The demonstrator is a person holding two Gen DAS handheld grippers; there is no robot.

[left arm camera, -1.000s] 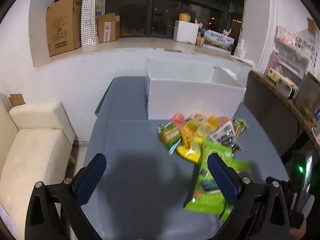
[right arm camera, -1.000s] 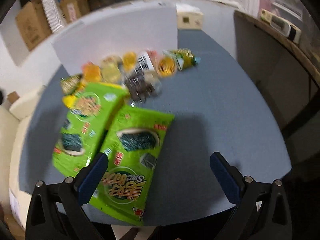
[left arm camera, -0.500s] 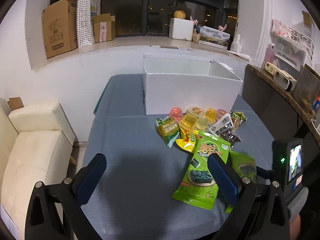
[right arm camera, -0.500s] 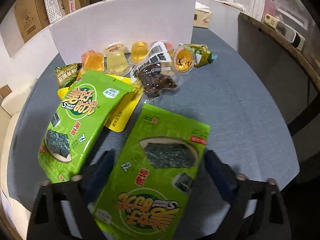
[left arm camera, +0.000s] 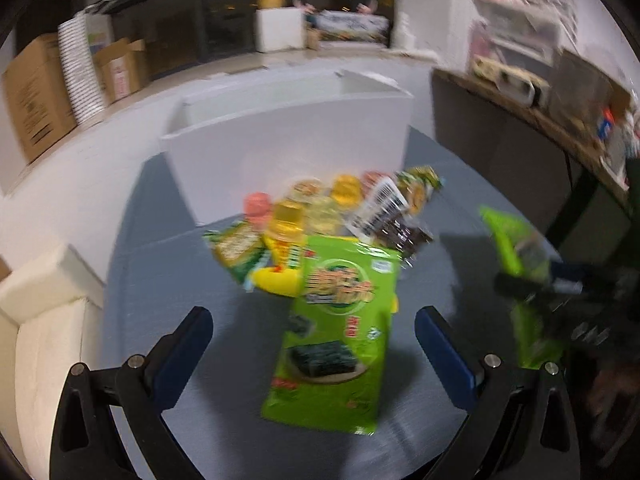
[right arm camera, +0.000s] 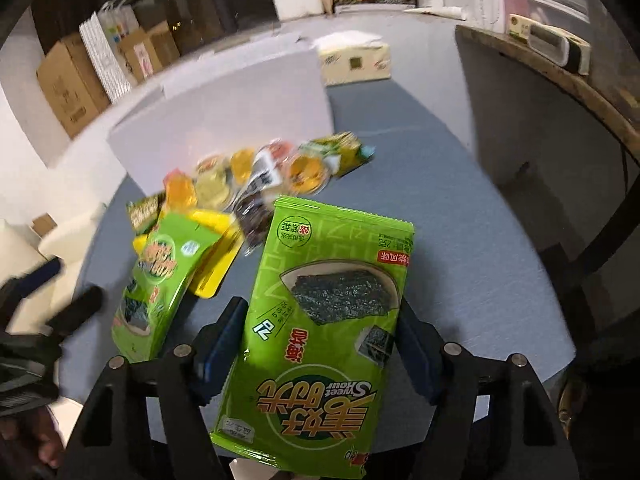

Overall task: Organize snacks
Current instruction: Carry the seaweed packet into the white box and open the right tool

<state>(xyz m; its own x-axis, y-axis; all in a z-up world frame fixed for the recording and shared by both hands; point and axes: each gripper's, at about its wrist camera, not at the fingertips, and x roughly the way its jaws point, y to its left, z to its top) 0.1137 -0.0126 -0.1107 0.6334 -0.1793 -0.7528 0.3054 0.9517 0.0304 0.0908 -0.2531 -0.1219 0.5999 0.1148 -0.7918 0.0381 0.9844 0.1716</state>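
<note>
My right gripper (right arm camera: 320,320) is shut on a green seaweed snack bag (right arm camera: 324,320) and holds it lifted above the blue-grey table (right arm camera: 460,240); the bag also shows at the right of the left wrist view (left arm camera: 516,248). A second green seaweed bag (left arm camera: 340,328) lies flat on the table, right in front of my left gripper (left arm camera: 312,332), which is open and empty. Behind it lies a pile of jelly cups (left arm camera: 288,216), small packets (left arm camera: 236,248) and a dark snack pack (left arm camera: 396,228). A white open box (left arm camera: 288,136) stands behind the pile.
A cream sofa (left arm camera: 44,320) stands left of the table. A dark counter (left arm camera: 520,128) with clutter runs along the right. Cardboard boxes (left arm camera: 32,96) sit on the window ledge behind. A tissue box (right arm camera: 356,62) sits behind the white box.
My right gripper has closed on the near seaweed bag and lifted it off the table. My left gripper has moved closer to the second seaweed bag.
</note>
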